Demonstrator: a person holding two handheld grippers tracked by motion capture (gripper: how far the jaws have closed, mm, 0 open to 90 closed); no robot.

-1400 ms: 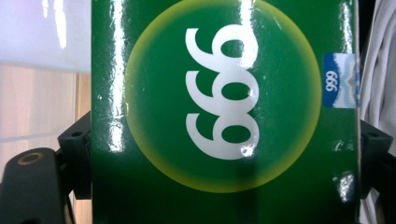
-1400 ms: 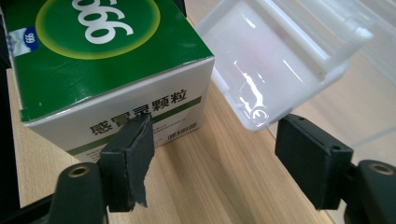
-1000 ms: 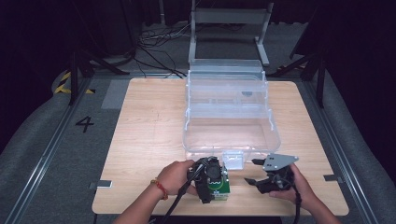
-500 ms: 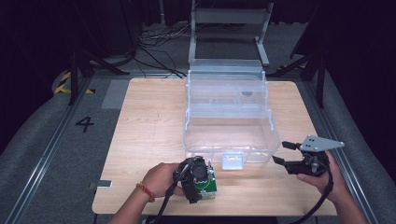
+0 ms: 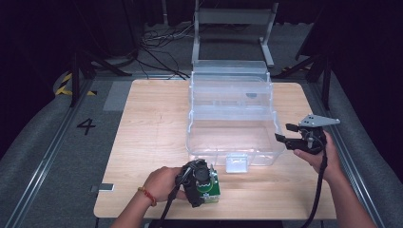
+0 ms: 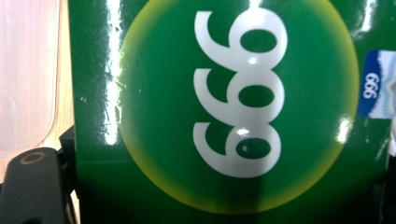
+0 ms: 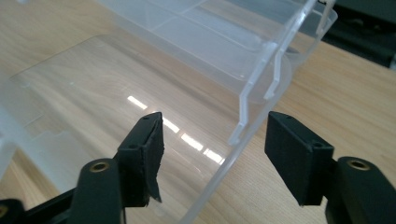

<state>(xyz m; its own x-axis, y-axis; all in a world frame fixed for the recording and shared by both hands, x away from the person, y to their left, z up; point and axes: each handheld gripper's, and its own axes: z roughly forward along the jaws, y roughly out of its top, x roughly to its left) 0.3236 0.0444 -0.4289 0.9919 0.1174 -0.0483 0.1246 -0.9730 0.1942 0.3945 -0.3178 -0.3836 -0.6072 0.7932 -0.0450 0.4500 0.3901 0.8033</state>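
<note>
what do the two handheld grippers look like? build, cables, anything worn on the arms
Both are black two-jaw units. The right gripper carries a grey three-cornered plate on top, and a black cable trails back along the forearm; its jaws end in blocky black pads. The left gripper trails a black cable too. Forearms are bare; the left wrist wears a red and gold bracelet.

Wooden table point(image 5: 152, 123) bears clear plastic box point(image 5: 230, 126), apparently green carton point(image 5: 211, 187)

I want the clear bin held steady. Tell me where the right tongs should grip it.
Grip the bin by its thin right wall, coming from the right. That upright rim already stands between the right tongs' jaws, which have just been closing and do not yet press on it.
</note>
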